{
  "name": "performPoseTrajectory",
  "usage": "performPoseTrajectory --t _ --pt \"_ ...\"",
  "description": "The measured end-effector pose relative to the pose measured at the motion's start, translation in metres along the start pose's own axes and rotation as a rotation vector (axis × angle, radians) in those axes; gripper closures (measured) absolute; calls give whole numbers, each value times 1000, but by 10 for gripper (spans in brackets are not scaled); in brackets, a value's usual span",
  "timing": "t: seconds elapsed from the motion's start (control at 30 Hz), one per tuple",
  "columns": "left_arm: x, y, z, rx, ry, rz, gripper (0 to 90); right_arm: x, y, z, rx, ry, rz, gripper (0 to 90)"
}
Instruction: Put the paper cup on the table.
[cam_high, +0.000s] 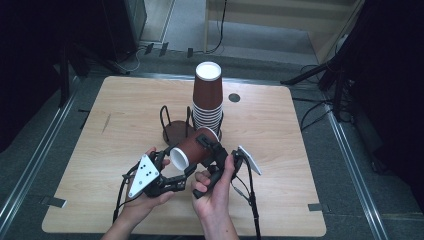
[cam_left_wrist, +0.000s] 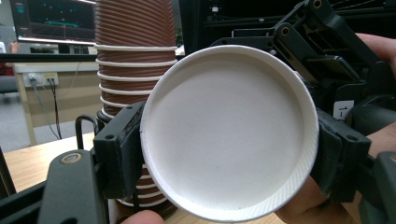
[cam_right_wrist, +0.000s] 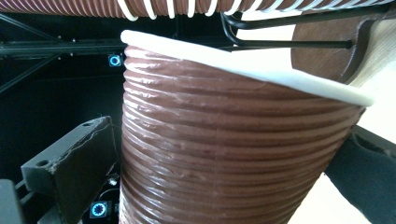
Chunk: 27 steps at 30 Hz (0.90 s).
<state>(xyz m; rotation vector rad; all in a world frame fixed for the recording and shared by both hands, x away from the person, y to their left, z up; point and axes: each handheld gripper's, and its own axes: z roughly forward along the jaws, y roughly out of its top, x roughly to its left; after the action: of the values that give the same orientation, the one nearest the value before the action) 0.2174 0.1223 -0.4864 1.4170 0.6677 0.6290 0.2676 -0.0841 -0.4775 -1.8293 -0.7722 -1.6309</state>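
Brown ribbed cup (cam_high: 192, 147) lies sideways, its white base facing the left hand-held gripper (cam_high: 172, 172).

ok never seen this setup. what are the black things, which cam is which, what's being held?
No robot: a person holds a two-jaw gripper in each hand, the left gripper and the right gripper. The high view looks down on the wooden table; the other two cameras ride on the grippers. On the table stands a stack of brown paper cups in a wire holder. One single cup lies sideways in the air: the right gripper's jaws clamp its ribbed wall, and the left gripper's jaws flank its white end.
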Motion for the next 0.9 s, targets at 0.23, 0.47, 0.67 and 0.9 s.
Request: performPoseTrajectory --t 0.23,0.47,0.67,0.9 --pt "-1 0 0 -2 -8 -2 240 -2 0 3 12 24 14 0" --pt "0 0 0 0 -5 0 240 -3 2 0 -5 26 30 65" --pt "-1 0 0 6 -7 1 239 -5 2 -1 -3 30 39 78" --pt "0 0 -1 14 -5 8 233 -6 2 -1 -3 33 27 94"
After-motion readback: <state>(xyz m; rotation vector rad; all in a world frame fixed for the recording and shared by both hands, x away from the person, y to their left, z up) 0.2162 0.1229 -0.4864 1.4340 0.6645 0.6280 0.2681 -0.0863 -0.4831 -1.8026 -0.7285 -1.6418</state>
